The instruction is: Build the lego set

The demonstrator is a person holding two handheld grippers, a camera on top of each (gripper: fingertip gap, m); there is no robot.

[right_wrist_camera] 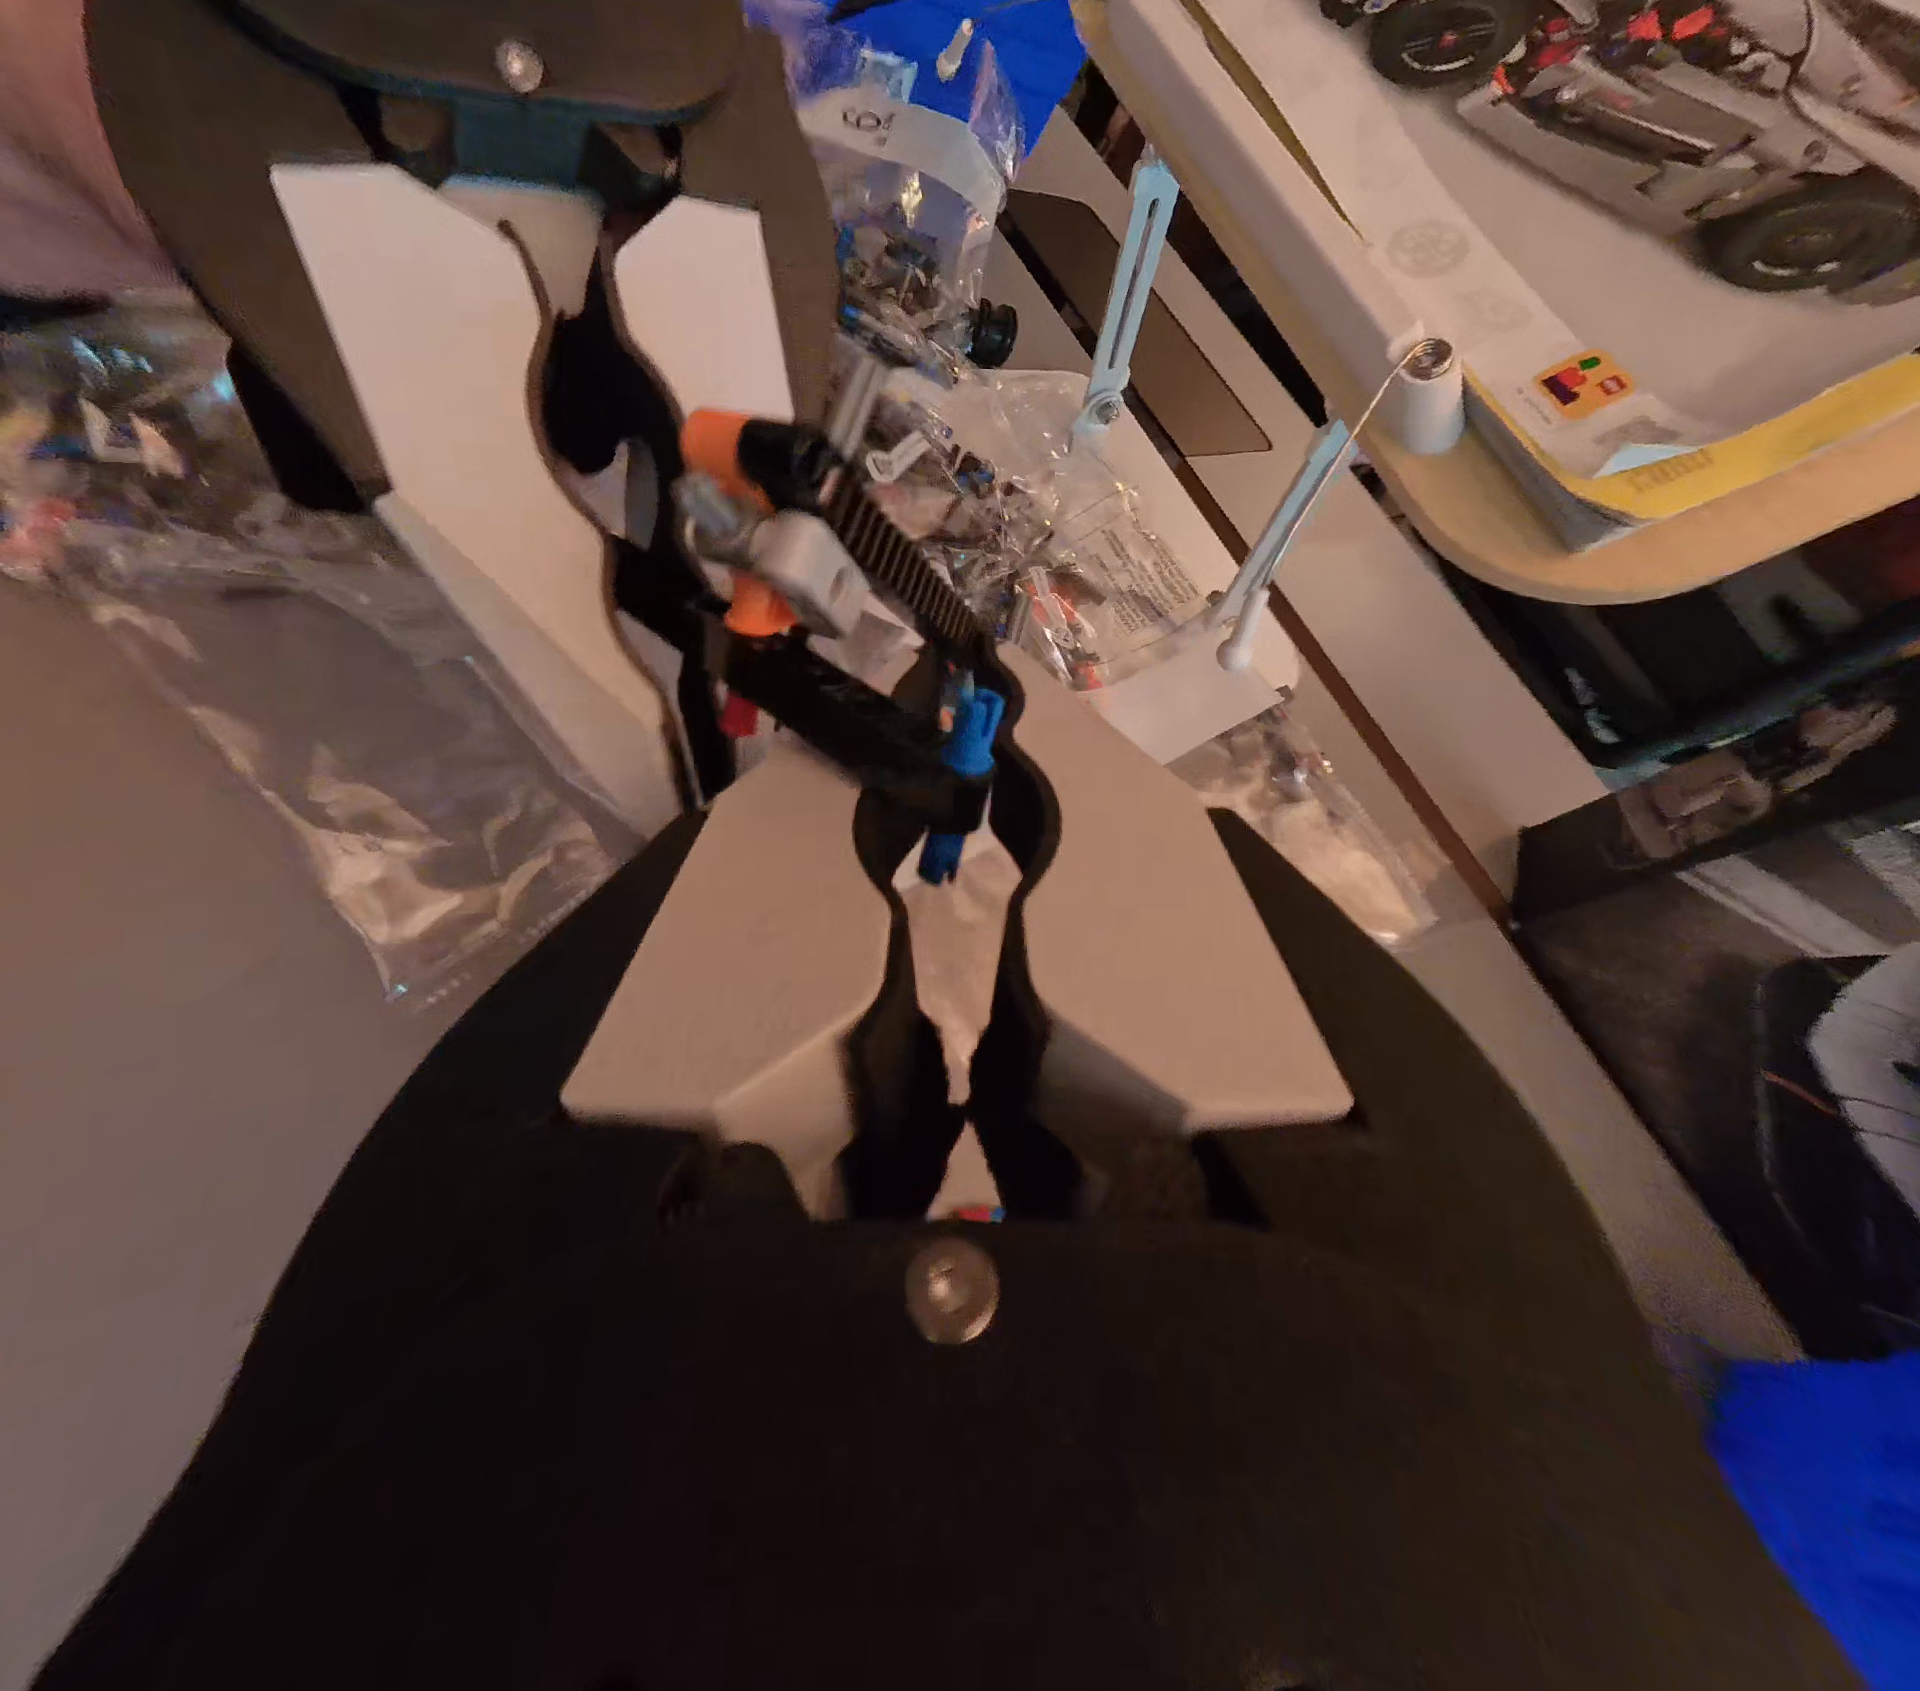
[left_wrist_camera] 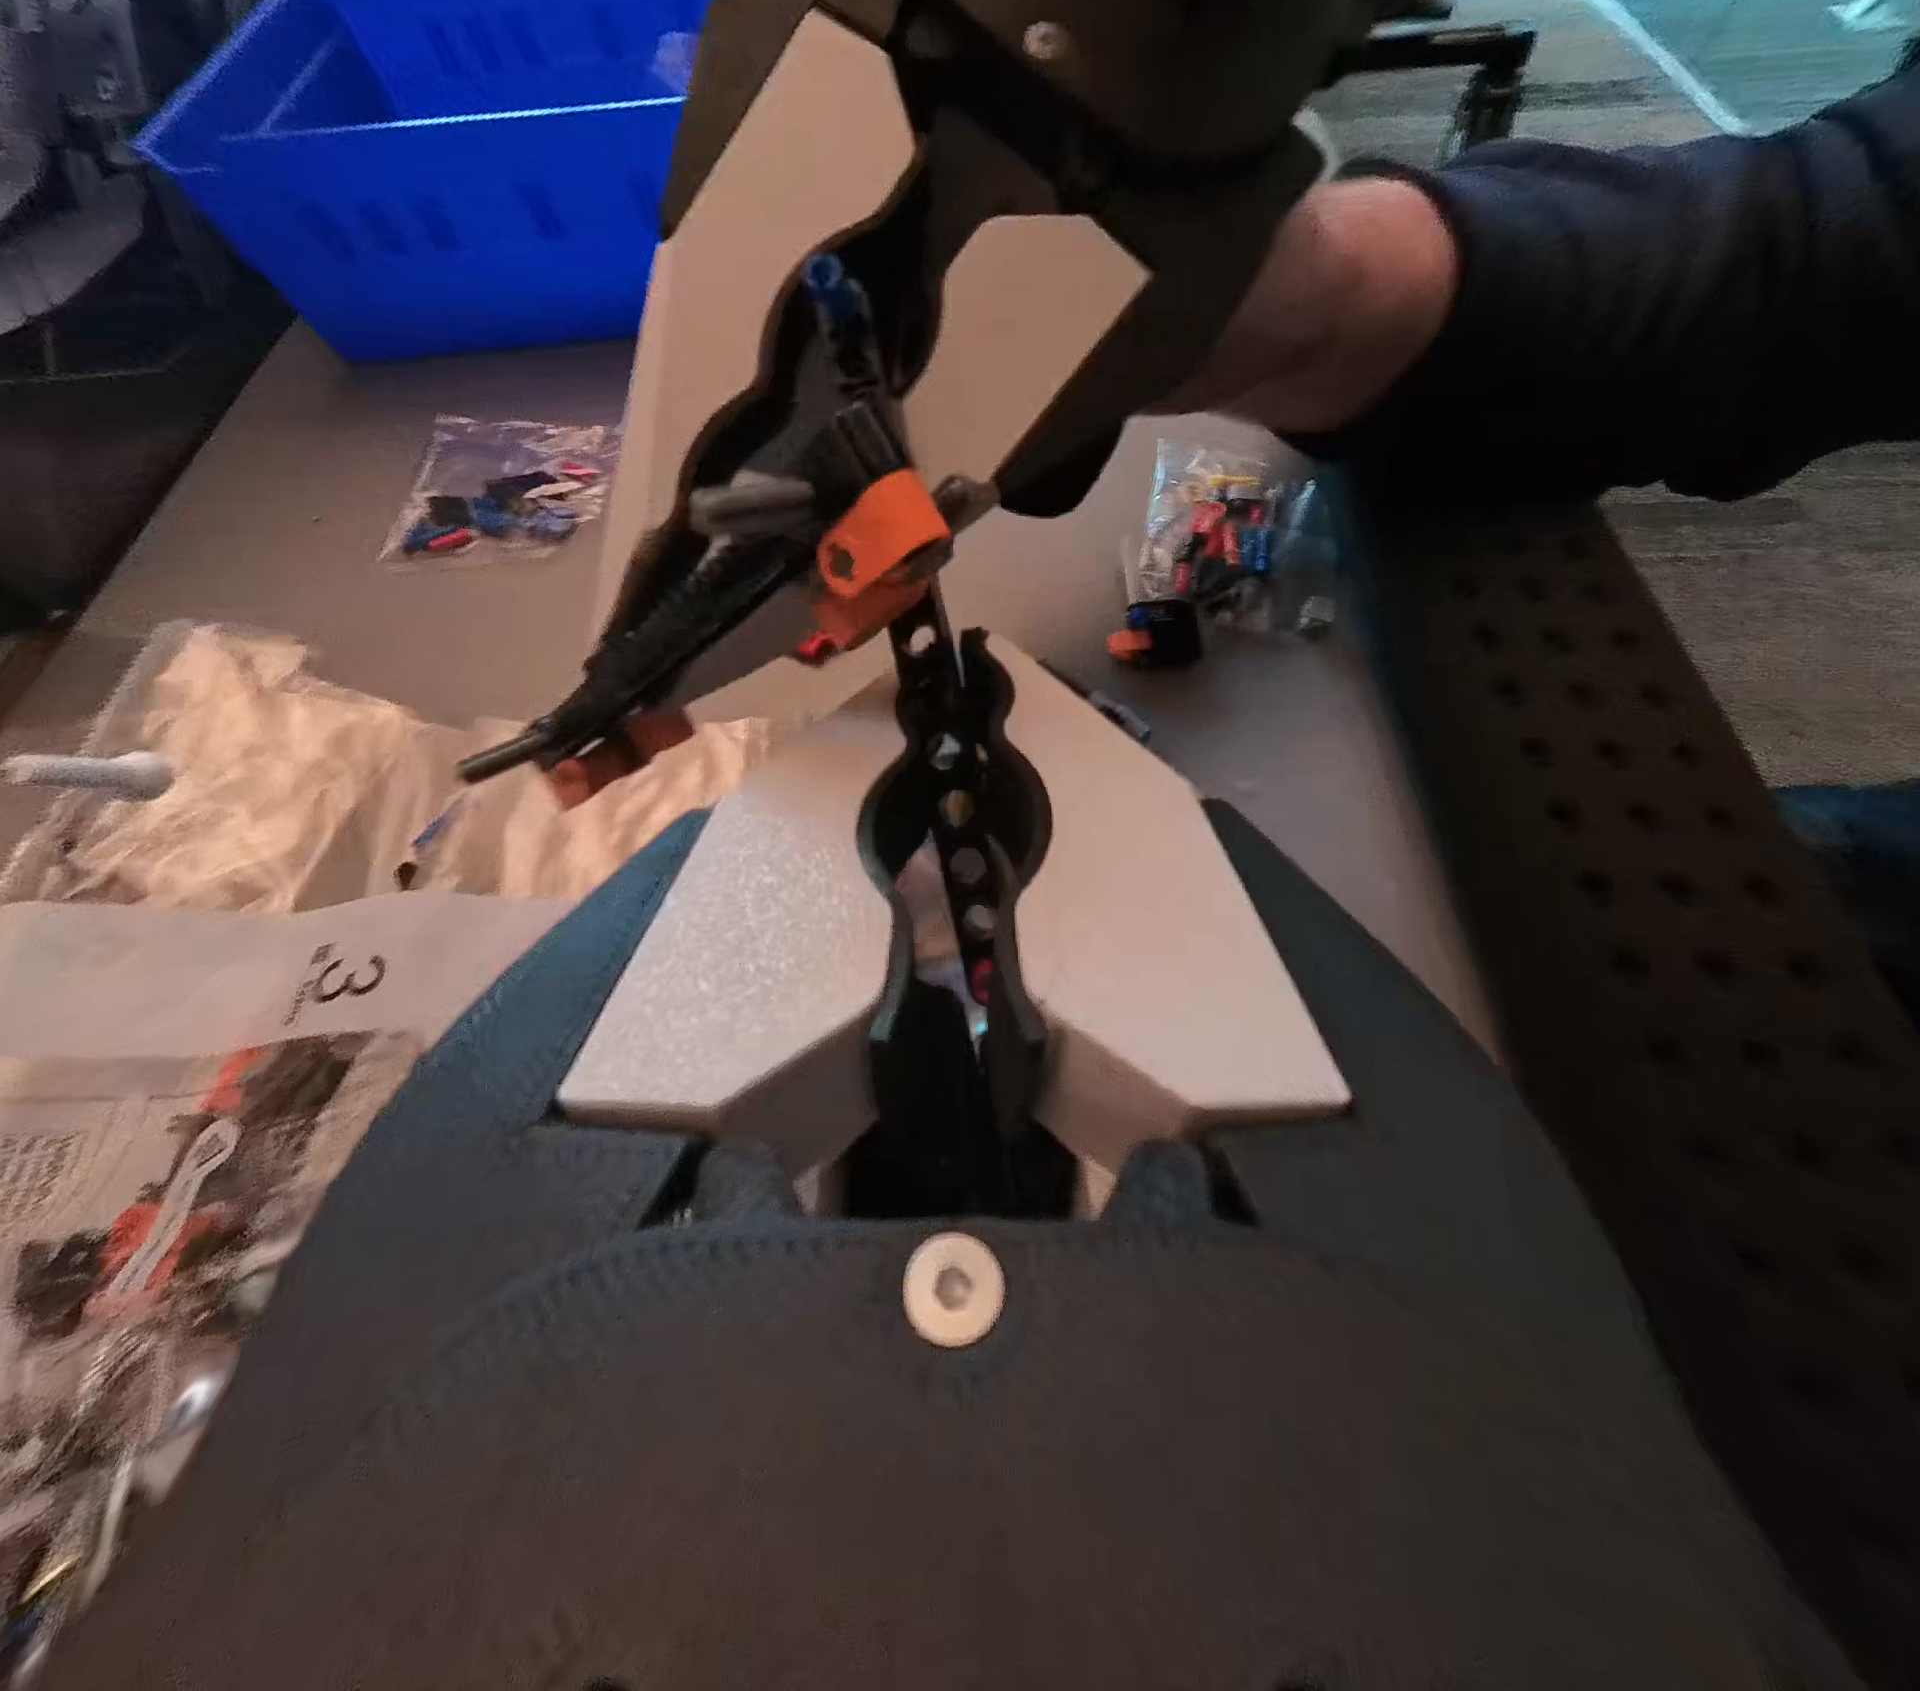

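I see my left gripper [left_wrist_camera: 971, 675] clamped on one black holed beam [left_wrist_camera: 961, 810] and my right gripper [right_wrist_camera: 971, 706] clamped on the black-and-orange lego assembly [right_wrist_camera: 831, 561]. Two clear parts bags [left_wrist_camera: 499, 488] lie at eleven and one o'clock, I think. Only the right view shows one white car booklet [right_wrist_camera: 1558, 31], at one o'clock.

Both views are dim and warm-toned indoors, with cooler daylight entering through the glass behind the blue plastic slotted bin [left_wrist_camera: 436, 155]. Wide-angle bending curves the edges. Motion blur smears the crinkled clear plastic bag [left_wrist_camera: 260, 768], which throws pale glare, and the printed instruction booklet showing a grey car [right_wrist_camera: 1579, 10] (softest toward the corners). Near foreground surfaces sit in deep shadow.
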